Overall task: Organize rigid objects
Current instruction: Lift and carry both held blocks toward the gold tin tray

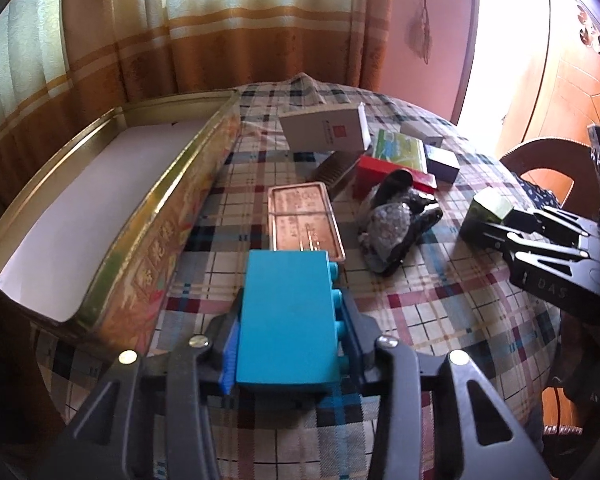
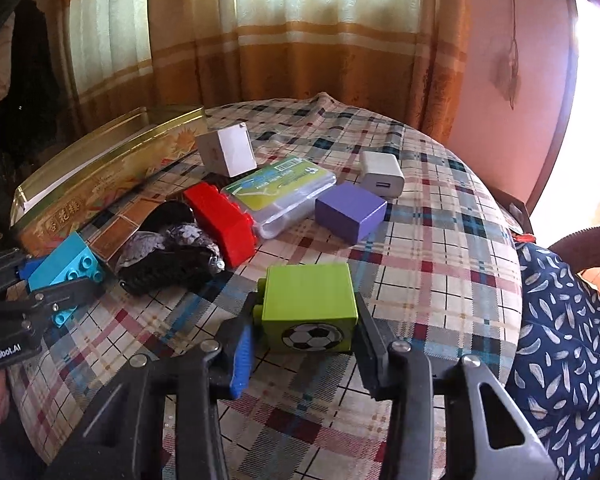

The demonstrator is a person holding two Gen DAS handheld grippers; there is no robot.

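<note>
Left tongs [image 1: 288,344] clamped on blue brick [image 1: 286,320]; right tongs [image 2: 304,340] clamped on green block [image 2: 308,304], counter [image 2: 440,280] beneath.

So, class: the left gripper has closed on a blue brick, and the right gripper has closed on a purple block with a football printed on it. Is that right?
Not quite. The right gripper holds a green block with the football, as the right wrist view shows; the purple block lies apart. The left gripper does hold the blue brick.
</note>
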